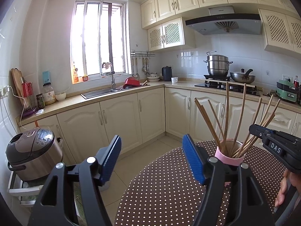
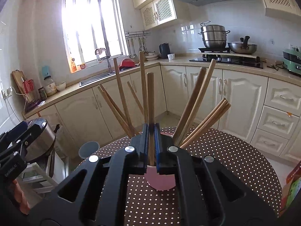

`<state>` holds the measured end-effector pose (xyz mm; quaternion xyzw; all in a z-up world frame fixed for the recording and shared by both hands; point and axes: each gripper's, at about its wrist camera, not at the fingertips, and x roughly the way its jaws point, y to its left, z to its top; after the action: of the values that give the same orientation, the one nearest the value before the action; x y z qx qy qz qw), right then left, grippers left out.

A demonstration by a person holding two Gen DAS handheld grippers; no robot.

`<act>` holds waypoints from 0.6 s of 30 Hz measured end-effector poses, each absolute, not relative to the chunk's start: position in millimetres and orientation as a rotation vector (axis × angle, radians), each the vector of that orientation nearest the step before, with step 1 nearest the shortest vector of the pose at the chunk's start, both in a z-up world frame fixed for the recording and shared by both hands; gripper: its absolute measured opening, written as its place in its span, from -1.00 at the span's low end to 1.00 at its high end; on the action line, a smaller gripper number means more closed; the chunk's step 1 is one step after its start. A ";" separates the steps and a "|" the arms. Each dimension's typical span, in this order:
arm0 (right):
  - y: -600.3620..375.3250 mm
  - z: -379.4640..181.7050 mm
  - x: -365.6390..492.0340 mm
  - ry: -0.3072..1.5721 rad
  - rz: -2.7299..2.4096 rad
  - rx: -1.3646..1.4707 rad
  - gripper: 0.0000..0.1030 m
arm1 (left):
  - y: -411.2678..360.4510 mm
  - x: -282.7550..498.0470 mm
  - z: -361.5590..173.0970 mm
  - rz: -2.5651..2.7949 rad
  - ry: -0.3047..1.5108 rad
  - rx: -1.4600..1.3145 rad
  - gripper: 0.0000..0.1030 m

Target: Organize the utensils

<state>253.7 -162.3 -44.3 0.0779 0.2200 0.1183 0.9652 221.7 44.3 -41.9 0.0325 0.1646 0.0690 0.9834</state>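
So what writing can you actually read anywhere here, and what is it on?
"DAS": on the right gripper, as the left wrist view shows it.
"GenRobot.AI": on the left gripper, at the right wrist view's edge.
Too small or blurred: range hood brand, jar label, rice cooker panel.

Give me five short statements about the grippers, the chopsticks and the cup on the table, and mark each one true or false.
1. The right gripper is shut on a chopstick standing in the pink cup. True.
2. The left gripper holds a chopstick. False: its blue pads are wide apart with nothing between them.
3. The pink cup lies on its side. False: it stands upright on the polka-dot table.
4. Several other chopsticks lean outward in the cup. True.
5. The table cover is plain white. False: it is brown with white dots.
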 end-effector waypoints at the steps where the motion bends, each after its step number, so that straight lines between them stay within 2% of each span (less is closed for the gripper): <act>1: -162.3 -44.4 253.2 0.446 0.242 0.159 -0.87 | 43.8 221.2 -41.8 0.139 0.331 0.067 0.30; 3: -162.4 -43.8 252.8 0.450 0.245 0.158 -0.86 | 42.4 220.0 -41.5 0.139 0.332 0.069 0.30; 5: -161.5 -43.8 252.1 0.459 0.251 0.158 -0.69 | 40.0 218.6 -40.9 0.137 0.334 0.070 0.30; 7: -162.0 -44.0 249.4 0.456 0.255 0.165 0.20 | 39.1 217.0 -40.2 0.135 0.335 0.072 0.30; 18: -167.9 -25.5 223.9 0.395 0.271 0.169 0.20 | 34.0 203.4 -33.4 0.114 0.322 0.069 0.31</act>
<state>223.9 -167.9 -25.5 0.0837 0.1953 0.1338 0.9680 203.4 34.0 -33.4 0.0341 0.1603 0.0568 0.9848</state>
